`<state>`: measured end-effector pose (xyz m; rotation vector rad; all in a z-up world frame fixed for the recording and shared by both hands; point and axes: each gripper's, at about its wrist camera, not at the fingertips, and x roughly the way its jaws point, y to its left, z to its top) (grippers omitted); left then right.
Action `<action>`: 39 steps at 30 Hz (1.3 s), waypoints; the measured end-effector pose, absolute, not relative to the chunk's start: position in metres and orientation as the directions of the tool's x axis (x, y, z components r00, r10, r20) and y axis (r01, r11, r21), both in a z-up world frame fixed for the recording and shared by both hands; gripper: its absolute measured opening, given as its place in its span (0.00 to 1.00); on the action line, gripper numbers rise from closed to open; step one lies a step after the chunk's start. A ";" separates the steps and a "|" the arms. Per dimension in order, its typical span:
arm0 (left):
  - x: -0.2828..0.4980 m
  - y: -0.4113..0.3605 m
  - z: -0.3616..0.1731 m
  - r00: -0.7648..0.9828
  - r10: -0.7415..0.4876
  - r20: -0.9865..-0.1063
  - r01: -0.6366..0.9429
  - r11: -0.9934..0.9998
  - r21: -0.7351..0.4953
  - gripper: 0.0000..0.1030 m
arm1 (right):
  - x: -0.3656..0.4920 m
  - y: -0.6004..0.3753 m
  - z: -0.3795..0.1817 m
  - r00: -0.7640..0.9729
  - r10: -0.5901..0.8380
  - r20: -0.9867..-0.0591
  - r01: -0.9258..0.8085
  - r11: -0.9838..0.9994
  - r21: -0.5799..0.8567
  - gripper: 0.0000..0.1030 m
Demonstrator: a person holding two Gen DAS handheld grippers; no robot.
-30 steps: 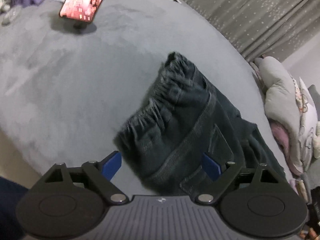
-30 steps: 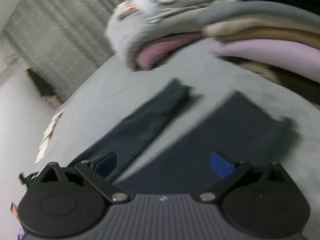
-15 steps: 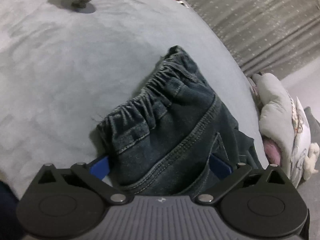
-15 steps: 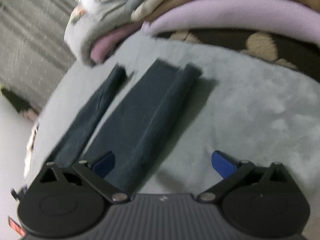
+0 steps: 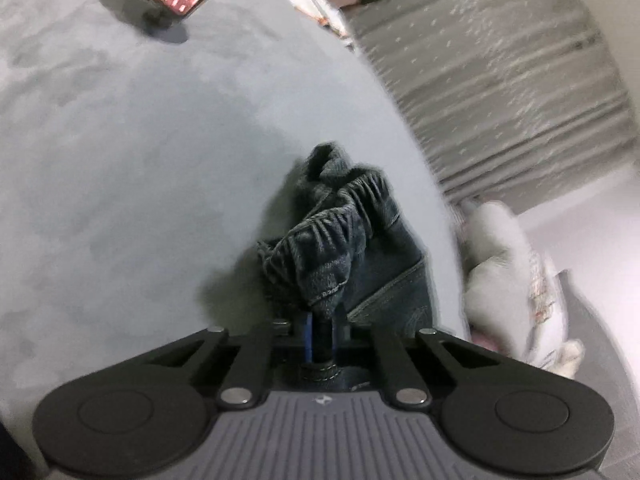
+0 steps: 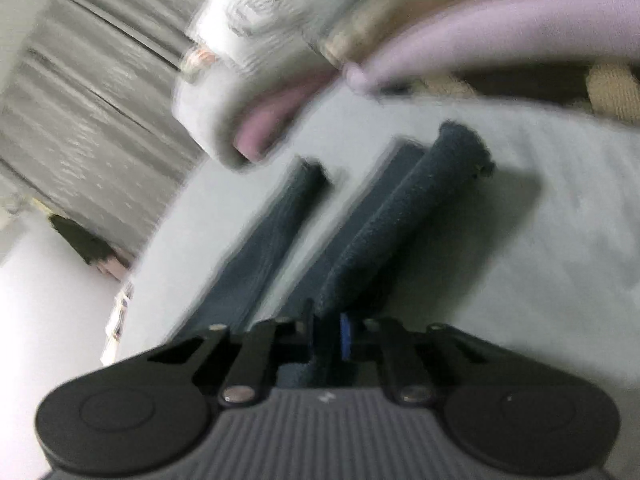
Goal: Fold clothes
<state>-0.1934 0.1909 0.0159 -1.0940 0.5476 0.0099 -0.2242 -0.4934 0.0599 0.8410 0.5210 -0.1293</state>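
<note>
Soft, heavy jeans (image 5: 360,240) were pinched at waistband by the left gripper (image 5: 320,336), at leg edge by the right gripper (image 6: 326,338).

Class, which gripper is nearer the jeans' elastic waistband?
Left. The left gripper is shut on the jeans' waistband; the right gripper grips a leg.

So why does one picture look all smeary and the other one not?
The right wrist view is motion-blurred: the stacked clothes and curtain streak. The left wrist view is sharper: the jeans waistband gathers show clearly, with a dark shadow beside them, though its right edge blurs too.
</note>
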 end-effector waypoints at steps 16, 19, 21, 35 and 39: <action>-0.212 0.192 0.221 0.947 -0.316 -0.052 0.081 0.393 -0.916 0.03 | -0.316 -0.450 0.270 0.992 -0.025 0.120 -0.048 0.820 0.570 0.06; -0.232 0.191 0.264 0.941 -0.338 0.003 0.152 0.415 -0.897 0.03 | -0.351 -0.449 0.310 0.971 -0.049 0.235 -0.089 0.837 0.540 0.06; -0.239 0.190 0.280 0.939 -0.343 0.020 0.175 0.426 -0.887 0.04 | -0.370 -0.448 0.327 0.956 -0.062 0.286 -0.102 0.844 0.526 0.06; -0.249 0.207 0.306 0.975 -0.217 -0.038 0.085 0.529 -0.844 0.05 | -0.350 -0.437 0.310 0.969 -0.056 0.241 -0.086 0.836 0.542 0.06; -0.179 0.219 0.273 0.977 -0.119 -0.179 -0.080 0.570 -0.818 0.05 | -0.275 -0.433 0.275 0.994 -0.001 0.112 -0.064 0.815 0.576 0.07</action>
